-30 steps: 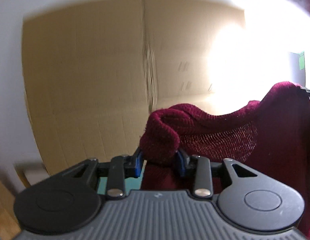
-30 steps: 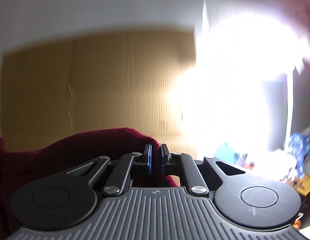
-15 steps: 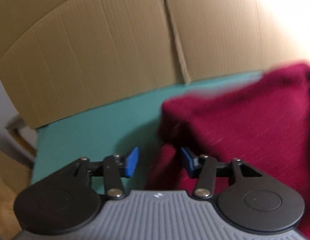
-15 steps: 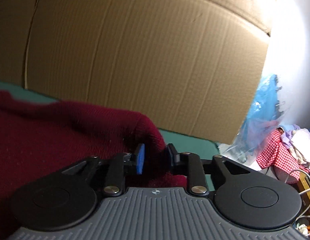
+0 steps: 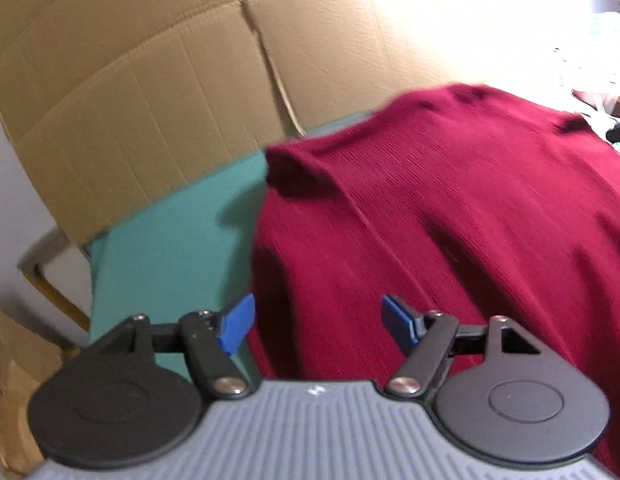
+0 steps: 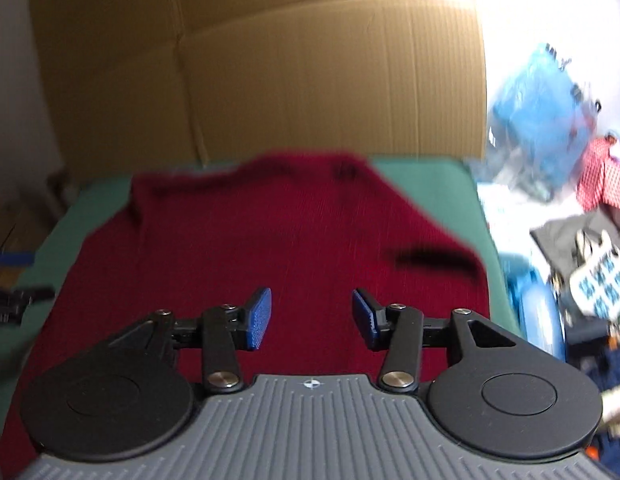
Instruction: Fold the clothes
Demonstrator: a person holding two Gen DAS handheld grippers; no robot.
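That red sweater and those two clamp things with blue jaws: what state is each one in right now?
Red sweater: lying spread on the green surface, unfolded, held by nothing.
Left gripper: jaws opening, apart over the sweater's left edge, not pinching it.
Right gripper: jaws opening, apart above the sweater, nothing between them.

Green-covered table [image 6: 437, 188] — dark red knit sweater [image 6: 270, 240] spread flat across its top
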